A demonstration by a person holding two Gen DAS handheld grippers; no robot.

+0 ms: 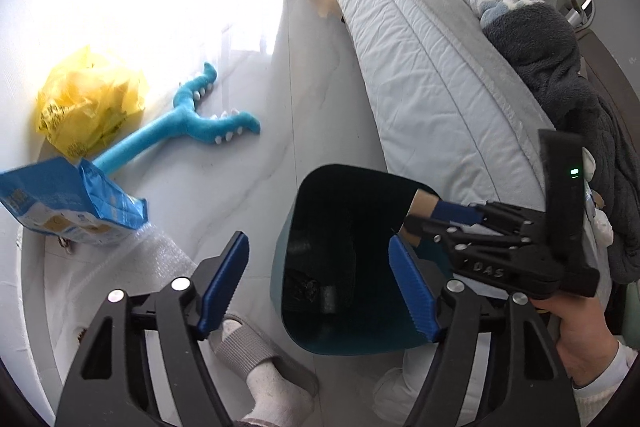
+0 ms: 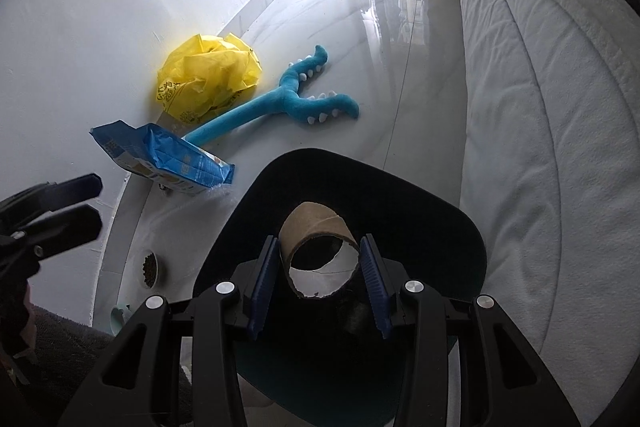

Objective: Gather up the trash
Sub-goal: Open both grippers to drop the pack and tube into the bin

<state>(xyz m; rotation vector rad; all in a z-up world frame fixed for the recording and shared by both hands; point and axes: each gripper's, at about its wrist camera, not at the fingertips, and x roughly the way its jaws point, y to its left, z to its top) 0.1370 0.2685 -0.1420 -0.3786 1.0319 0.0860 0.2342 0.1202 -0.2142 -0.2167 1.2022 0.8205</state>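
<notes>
Bedroom floor: right gripper [image 2: 320, 269] angled down over bin [image 2: 440, 223], clamping cardboard tube [image 2: 308, 227]; left gripper [image 1: 318, 285] wide, empty

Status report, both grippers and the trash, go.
Right gripper shut on cardboard tube, over open bin. Left gripper open, empty. Yellow bag, blue packet on floor. Nothing blocking bin.
</notes>
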